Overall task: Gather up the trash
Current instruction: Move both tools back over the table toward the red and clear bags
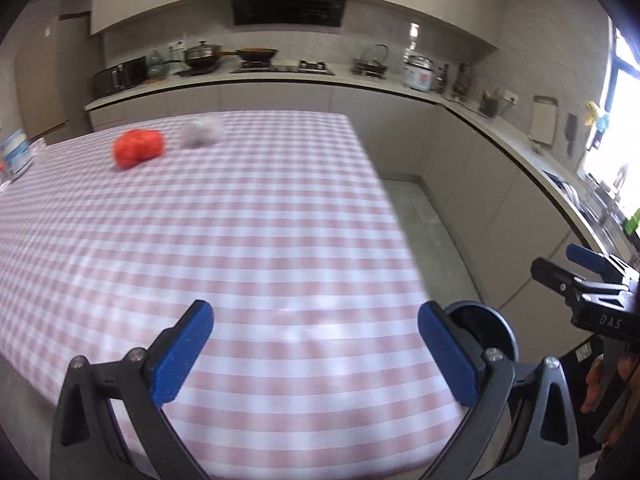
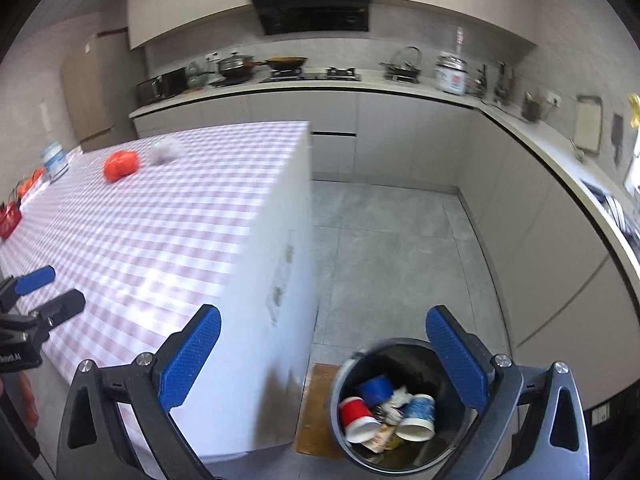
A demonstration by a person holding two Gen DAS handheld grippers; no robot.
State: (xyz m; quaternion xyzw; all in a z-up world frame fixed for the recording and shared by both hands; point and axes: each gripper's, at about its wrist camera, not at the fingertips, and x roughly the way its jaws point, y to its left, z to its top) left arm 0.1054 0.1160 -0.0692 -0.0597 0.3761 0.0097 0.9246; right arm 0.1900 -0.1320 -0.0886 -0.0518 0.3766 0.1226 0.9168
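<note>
Right wrist: trash bin [image 2: 400, 408] beneath fingers [image 2: 456, 360].

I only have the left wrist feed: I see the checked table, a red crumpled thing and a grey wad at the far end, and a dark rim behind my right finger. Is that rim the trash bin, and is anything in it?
Observer: Yes, the right wrist view shows the trash bin on the floor beside the table's near corner. It holds a red cup.
Operator: Anything else in there?
Observer: A blue and white cup, a blue cup and crumpled white paper.
Operator: Is the right gripper carrying anything?
Observer: No, the right gripper is open and empty, above the bin.
Operator: More trash on the table?
Observer: Beyond your red wad and grey wad, a red basket sits at the left edge.
</note>
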